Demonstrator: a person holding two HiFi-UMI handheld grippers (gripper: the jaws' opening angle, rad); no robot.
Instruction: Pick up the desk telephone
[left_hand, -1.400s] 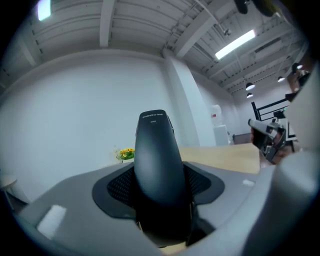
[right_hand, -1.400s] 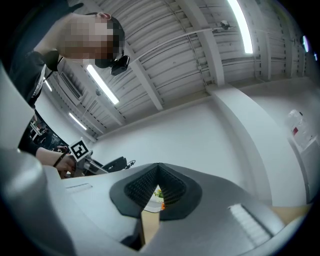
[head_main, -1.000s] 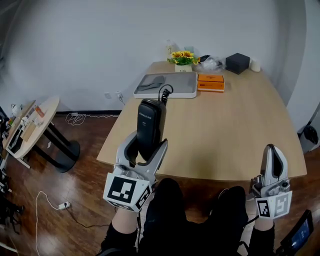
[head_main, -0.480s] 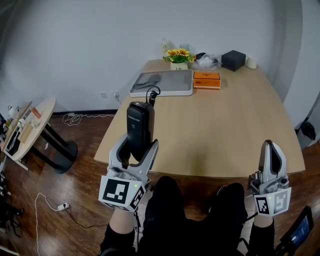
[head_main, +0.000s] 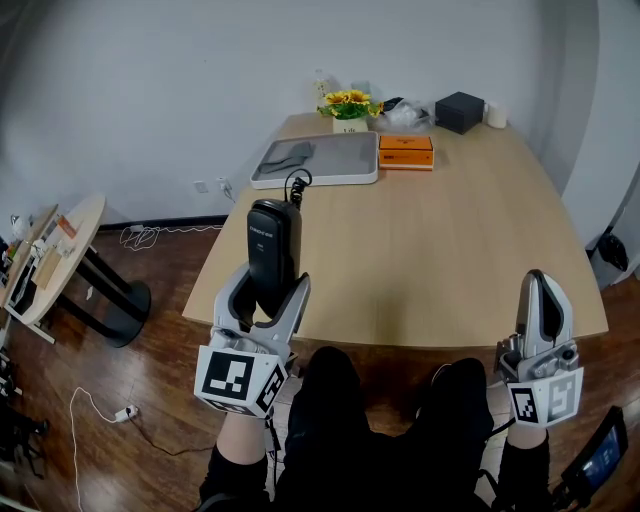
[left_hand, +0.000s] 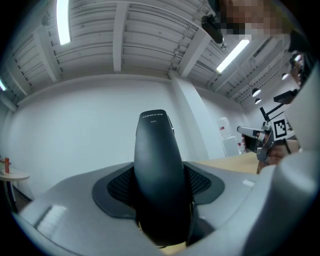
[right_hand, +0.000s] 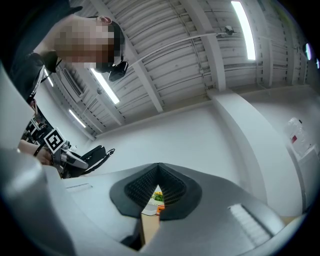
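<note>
Left gripper view: we noted the left tool (left_hand: 162, 192) clenched on the telephone handset (left_hand: 157, 150), long axis upright, above the bench (head_main: 450, 250) edge. The right tool (head_main: 541, 300) was closed on nothing, well apart.

Handset (head_main: 272, 245) in left gripper (head_main: 270, 284); tray (head_main: 340, 160) on table (head_main: 430, 250) behind

Black handset (head_main: 274, 252), orange box (head_main: 406, 151), yellow flowers (head_main: 348, 99), light wood-grain table (head_main: 450, 260), dark brown floor (head_main: 130, 380)
</note>
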